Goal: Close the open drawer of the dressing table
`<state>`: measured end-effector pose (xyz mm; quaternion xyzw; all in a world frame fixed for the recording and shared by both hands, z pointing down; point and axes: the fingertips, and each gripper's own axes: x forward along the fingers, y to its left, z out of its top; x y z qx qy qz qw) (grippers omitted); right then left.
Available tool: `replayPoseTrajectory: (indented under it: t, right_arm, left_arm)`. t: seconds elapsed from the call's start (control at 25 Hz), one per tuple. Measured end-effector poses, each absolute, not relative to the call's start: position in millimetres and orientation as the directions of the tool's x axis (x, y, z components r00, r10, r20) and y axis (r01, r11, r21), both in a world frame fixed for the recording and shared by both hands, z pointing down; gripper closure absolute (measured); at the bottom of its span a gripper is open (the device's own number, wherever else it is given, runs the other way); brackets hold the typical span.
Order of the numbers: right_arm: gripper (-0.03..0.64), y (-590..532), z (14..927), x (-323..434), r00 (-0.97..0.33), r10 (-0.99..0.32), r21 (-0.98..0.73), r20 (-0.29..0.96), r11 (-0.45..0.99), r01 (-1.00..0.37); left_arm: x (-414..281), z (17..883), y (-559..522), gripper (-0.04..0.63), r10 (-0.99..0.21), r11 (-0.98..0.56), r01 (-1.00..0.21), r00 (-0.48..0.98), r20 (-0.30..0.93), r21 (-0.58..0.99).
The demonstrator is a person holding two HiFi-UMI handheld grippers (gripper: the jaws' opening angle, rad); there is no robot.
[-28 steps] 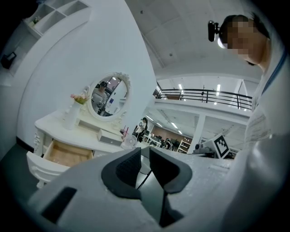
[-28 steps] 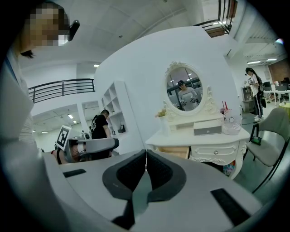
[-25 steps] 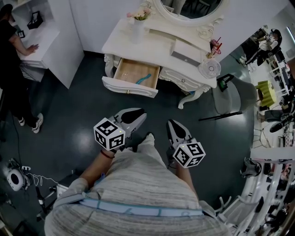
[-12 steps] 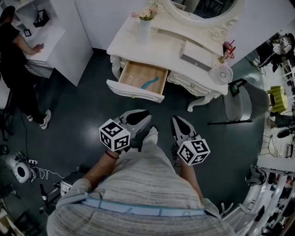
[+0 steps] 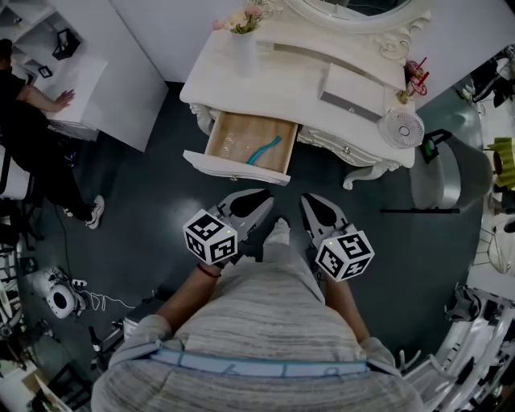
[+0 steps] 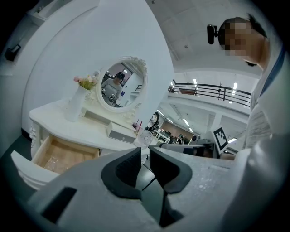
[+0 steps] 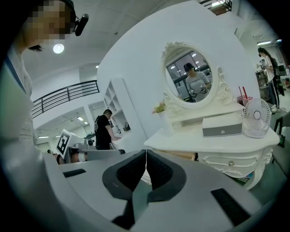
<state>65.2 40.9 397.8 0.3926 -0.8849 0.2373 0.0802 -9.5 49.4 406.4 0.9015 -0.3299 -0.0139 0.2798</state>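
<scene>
The white dressing table stands ahead, and its left drawer is pulled out, showing a wooden floor. A teal object lies in the drawer. My left gripper is just short of the drawer's white front and does not touch it. In the left gripper view, the left gripper has a narrow gap between its jaws with nothing in it, and the drawer is at lower left. My right gripper hovers beside it; the right gripper has its pads together and empty.
On the tabletop stand a vase of flowers, a grey box, a small fan and an oval mirror. A grey chair is to the right. A person stands at a white counter on the left.
Both grippers have come closer to the dressing table, and the drawer front is now just beyond the left jaws. The drawer stays open as before.
</scene>
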Motion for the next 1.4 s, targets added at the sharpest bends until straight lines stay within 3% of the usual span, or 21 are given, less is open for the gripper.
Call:
replayPoseTrajectory:
  t: [0.56,1.04,1.4]
  right_arm:
    - [0.606,-28,408,86,-0.739,-0.589,-0.365,0.326,0.642,-0.674]
    - [0.606,-56,422,81,-0.722,-0.593,-0.387,0.357,0.61,-0.692]
    - [0.606,-56,444,63,-0.738,-0.56,-0.407,0.376,0.615,-0.675]
  left_arm:
    - [23,417,-17,0.526,-0.634,-0.579,-0.627,0.748,0.195,0.521]
    - [16,429,-44,0.546,-0.619,-0.575,-0.608,0.761,0.196,0.547]
    - [-33,482,-54,0.549,-0.686,-0.467,-0.74,0.648,0.329,0.483]
